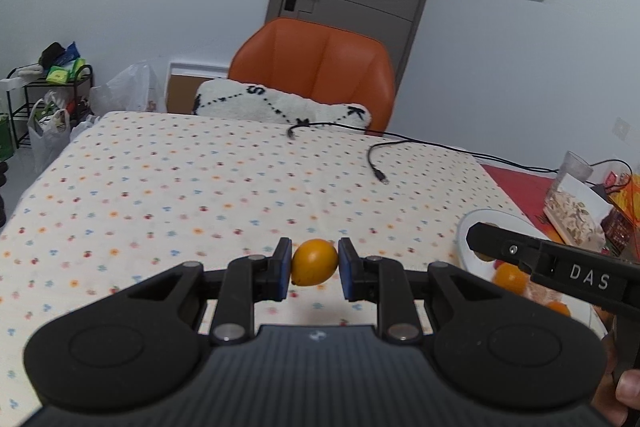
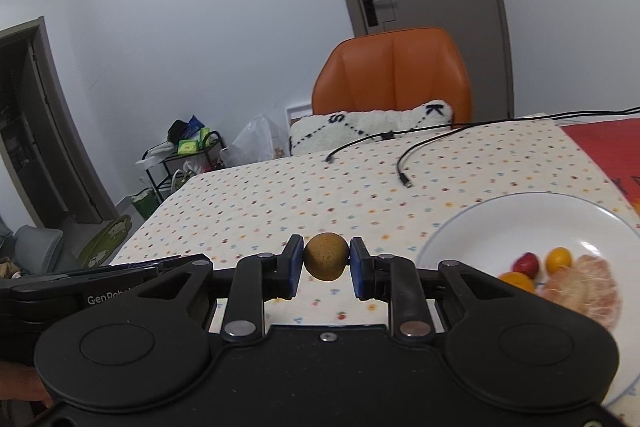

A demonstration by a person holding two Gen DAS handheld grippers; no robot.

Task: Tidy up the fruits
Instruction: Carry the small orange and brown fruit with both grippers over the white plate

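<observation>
My left gripper (image 1: pixel 314 265) is shut on a small orange kumquat (image 1: pixel 314 262), held above the dotted tablecloth (image 1: pixel 180 195). My right gripper (image 2: pixel 326 259) is shut on a round brown longan (image 2: pixel 326 255), also lifted off the cloth. A white plate (image 2: pixel 500 223) lies to the right; on it are two orange kumquats (image 2: pixel 558 259), a red strawberry (image 2: pixel 527 264) and a peeled pomelo segment (image 2: pixel 582 287). In the left wrist view the plate (image 1: pixel 466 227) is partly hidden behind the right gripper's black body.
Two black cables (image 1: pixel 378 163) lie across the far part of the table. An orange chair (image 1: pixel 316 67) with a white cushion (image 1: pixel 280 105) stands behind it. A snack bag (image 1: pixel 576 211) and a red mat (image 2: pixel 604 143) are at the right. A hand (image 1: pixel 628 391) shows bottom right.
</observation>
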